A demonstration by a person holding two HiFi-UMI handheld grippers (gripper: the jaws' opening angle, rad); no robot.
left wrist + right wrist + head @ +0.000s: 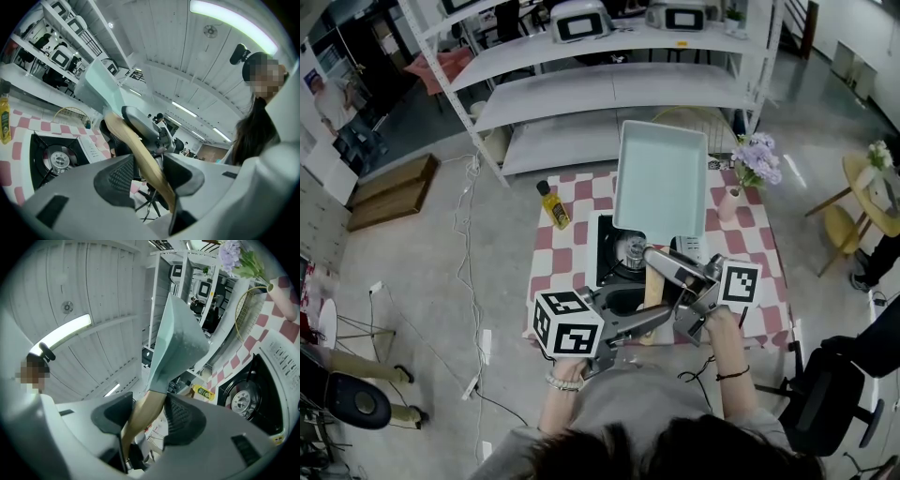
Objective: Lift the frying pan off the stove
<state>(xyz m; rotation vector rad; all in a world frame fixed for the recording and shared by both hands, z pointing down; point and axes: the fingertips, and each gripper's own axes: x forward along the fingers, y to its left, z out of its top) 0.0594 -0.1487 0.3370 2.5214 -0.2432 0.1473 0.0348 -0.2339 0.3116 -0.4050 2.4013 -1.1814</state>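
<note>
One frying pan (661,178), one stove (609,248), one bottle (554,204) (yellow), two tools: left tool (149,178), right tool (147,418).

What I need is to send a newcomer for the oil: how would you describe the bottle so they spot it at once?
Find the checked table in front of the white shelves, with a black stove on it. The bottle stands just left of the stove. It is the only yellow thing there, dark-capped; the flowers are on the opposite side.
</note>
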